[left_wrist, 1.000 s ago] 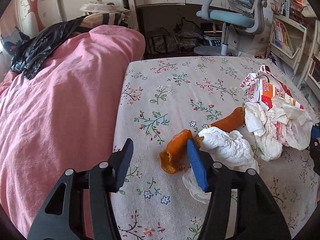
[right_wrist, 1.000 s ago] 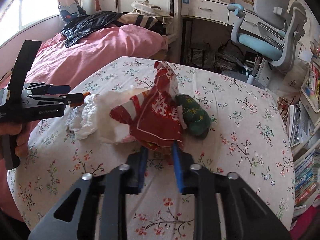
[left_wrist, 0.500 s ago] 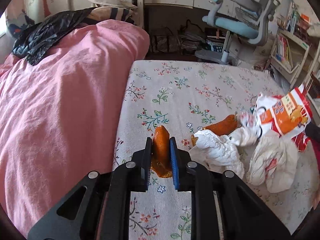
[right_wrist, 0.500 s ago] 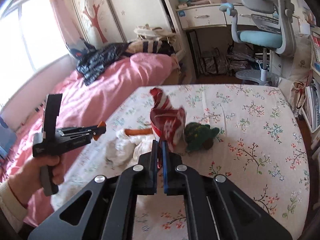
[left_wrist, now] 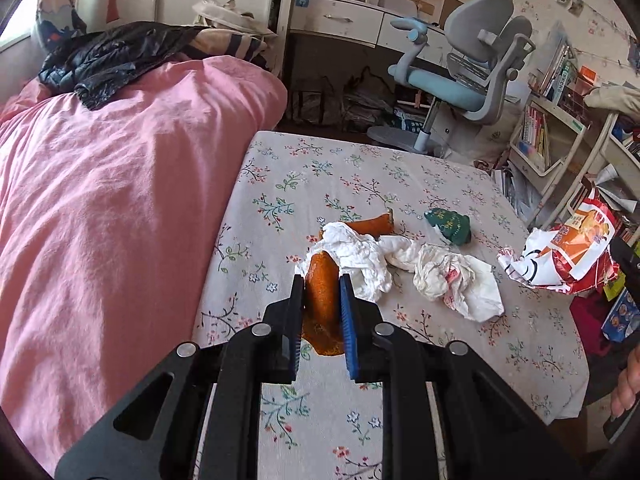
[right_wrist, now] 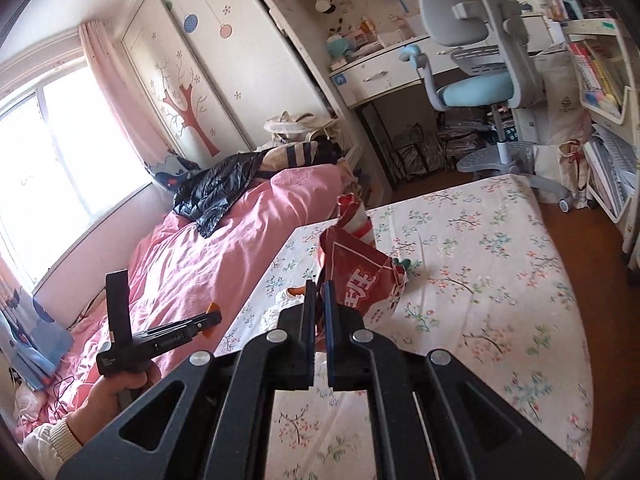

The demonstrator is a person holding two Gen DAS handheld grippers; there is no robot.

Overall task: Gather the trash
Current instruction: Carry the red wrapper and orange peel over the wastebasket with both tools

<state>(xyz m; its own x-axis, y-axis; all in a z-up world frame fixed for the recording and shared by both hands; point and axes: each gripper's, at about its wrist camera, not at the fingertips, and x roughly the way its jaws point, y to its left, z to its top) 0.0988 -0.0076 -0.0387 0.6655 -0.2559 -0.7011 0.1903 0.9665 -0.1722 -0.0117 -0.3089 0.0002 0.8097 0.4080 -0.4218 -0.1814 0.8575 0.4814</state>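
Note:
My left gripper (left_wrist: 321, 289) is shut on an orange peel piece (left_wrist: 321, 292), lifted above the floral bedsheet (left_wrist: 328, 412). On the sheet behind it lie a second orange peel (left_wrist: 370, 225), crumpled white tissues (left_wrist: 356, 254), more tissue (left_wrist: 456, 280) and a green wrapper (left_wrist: 450, 226). My right gripper (right_wrist: 319, 294) is shut on a red and white snack bag (right_wrist: 358, 276), held up off the bed. The same snack bag (left_wrist: 568, 254) hangs at the right of the left wrist view. The left gripper (right_wrist: 208, 320) with its peel shows in the right wrist view, in a person's hand (right_wrist: 116, 384).
A pink duvet (left_wrist: 112, 208) covers the bed's left side, with a black jacket (left_wrist: 108, 60) on it. Beyond the bed stand a desk (left_wrist: 340, 20), a blue-grey chair (left_wrist: 468, 76) and bookshelves (left_wrist: 548, 128). Bags and clutter sit under the desk.
The left gripper closed on the orange peel and lifted it. The right gripper closed on the snack bag and raised it off the bed, uncovering the green wrapper.

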